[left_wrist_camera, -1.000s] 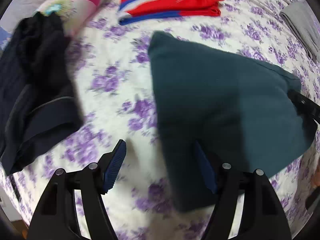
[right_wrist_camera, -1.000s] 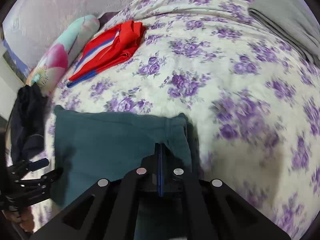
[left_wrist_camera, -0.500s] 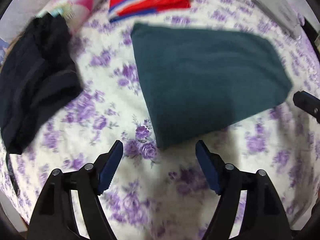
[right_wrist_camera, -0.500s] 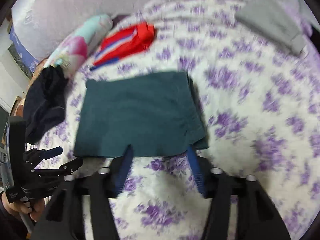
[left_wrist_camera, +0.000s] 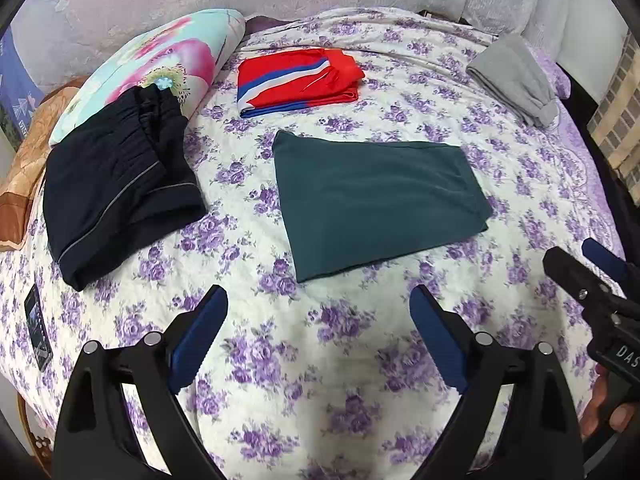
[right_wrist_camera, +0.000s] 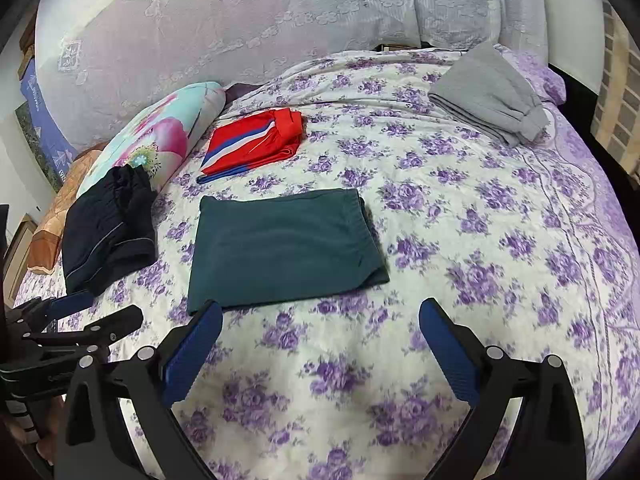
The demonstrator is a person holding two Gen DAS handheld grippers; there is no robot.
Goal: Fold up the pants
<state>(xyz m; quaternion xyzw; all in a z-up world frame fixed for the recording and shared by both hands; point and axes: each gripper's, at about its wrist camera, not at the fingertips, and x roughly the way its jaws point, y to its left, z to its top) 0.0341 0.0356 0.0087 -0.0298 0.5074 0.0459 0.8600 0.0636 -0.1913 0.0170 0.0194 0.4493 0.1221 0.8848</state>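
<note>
The dark green pants lie folded into a flat rectangle in the middle of the flowered bed; they also show in the right wrist view. My left gripper is open and empty, held above the bed well short of the pants' near edge. My right gripper is open and empty, just short of the pants' near edge. The right gripper also shows at the right edge of the left wrist view, and the left gripper at the left edge of the right wrist view.
Black shorts lie crumpled at the left. Folded red, white and blue shorts lie beyond the green pants. Folded grey pants lie at the far right. A flowered pillow and the headboard stand behind. A phone lies near the bed's left edge.
Both grippers let go of the green pants, opened and drew back and up from the bed. The pants now lie flat and folded, farther away in both views.
</note>
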